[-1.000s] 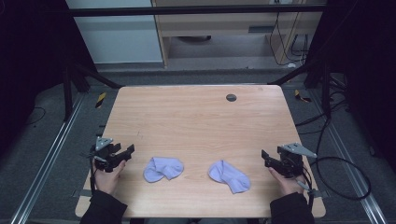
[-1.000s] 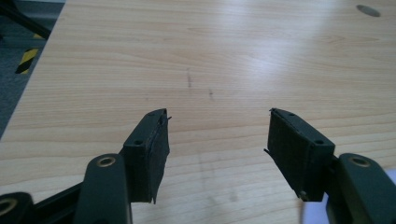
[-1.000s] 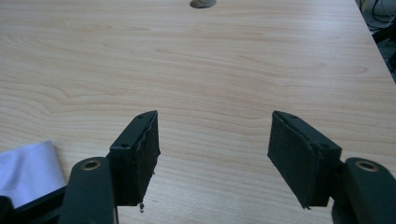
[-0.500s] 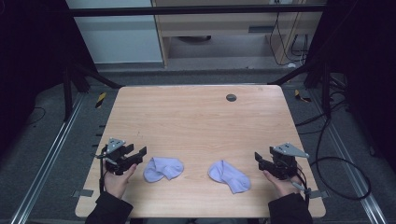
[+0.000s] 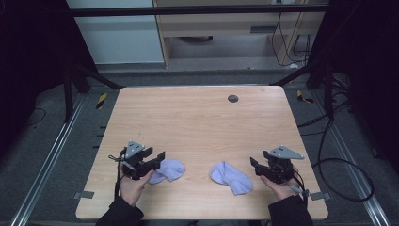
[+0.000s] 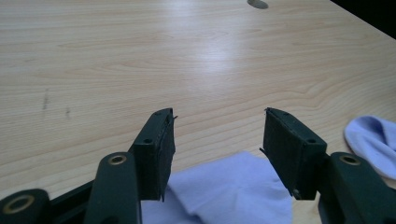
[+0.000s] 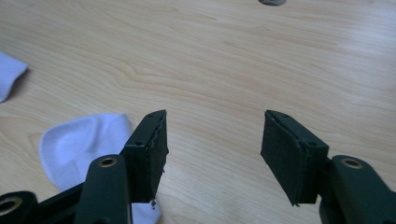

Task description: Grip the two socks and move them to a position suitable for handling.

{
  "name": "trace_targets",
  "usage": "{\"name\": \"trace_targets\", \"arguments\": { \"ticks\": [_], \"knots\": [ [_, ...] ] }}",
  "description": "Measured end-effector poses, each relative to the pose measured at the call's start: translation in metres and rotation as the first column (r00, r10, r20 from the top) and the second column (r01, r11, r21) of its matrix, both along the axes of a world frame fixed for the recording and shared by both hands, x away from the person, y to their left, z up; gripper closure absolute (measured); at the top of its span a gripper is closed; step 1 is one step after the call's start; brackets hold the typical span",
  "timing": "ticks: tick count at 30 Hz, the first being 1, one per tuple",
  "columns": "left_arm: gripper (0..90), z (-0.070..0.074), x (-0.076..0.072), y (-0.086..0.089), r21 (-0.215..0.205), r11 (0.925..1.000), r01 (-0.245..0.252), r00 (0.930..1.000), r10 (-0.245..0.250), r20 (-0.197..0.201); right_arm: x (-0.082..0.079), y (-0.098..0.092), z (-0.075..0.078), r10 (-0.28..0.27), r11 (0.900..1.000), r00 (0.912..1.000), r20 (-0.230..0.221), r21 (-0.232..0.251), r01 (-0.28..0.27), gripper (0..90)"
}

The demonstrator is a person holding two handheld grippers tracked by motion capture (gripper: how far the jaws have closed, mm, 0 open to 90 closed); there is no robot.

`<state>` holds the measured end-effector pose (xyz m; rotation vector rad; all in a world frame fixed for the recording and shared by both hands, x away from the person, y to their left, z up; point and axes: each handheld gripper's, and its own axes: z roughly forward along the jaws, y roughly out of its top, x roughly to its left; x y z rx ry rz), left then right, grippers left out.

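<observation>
Two small pale-lilac cotton socks, the left sock (image 5: pixel 168 170) and the right sock (image 5: pixel 231 177), lie apart near the front edge of my light wood-grain counter (image 5: pixel 197 122). My left hand-held gripper (image 5: pixel 157 157) arrives over its sock, jaws wide and just closing; the right hand-held gripper (image 5: pixel 254 165), likewise wide and closing, must advance before pinching. Grey flooring and cables surround.
</observation>
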<state>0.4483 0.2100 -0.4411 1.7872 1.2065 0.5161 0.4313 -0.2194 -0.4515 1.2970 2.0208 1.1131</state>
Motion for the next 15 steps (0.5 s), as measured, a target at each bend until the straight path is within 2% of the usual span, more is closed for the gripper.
{"name": "trace_targets", "arguments": {
  "ticks": [2,9,15],
  "knots": [
    [44.0,0.001,-0.001,-0.009,0.005,0.9999,0.016,0.9999,-0.016,0.004,-0.003,0.007,0.001,0.029,1.0,0.9996,0.002,-0.005,-0.029,42.3],
    [46.4,0.003,-0.002,-0.029,0.025,0.9983,0.053,0.9986,-0.053,0.006,-0.006,0.016,0.003,0.069,0.998,0.9976,-0.005,0.005,-0.069,47.2],
    [50.2,0.003,-0.003,-0.05,0.036,0.9956,0.087,0.9962,-0.087,-0.005,-0.012,0.02,0.001,0.103,0.995,0.994,-0.036,0.003,-0.103,52.7]
  ]
}}
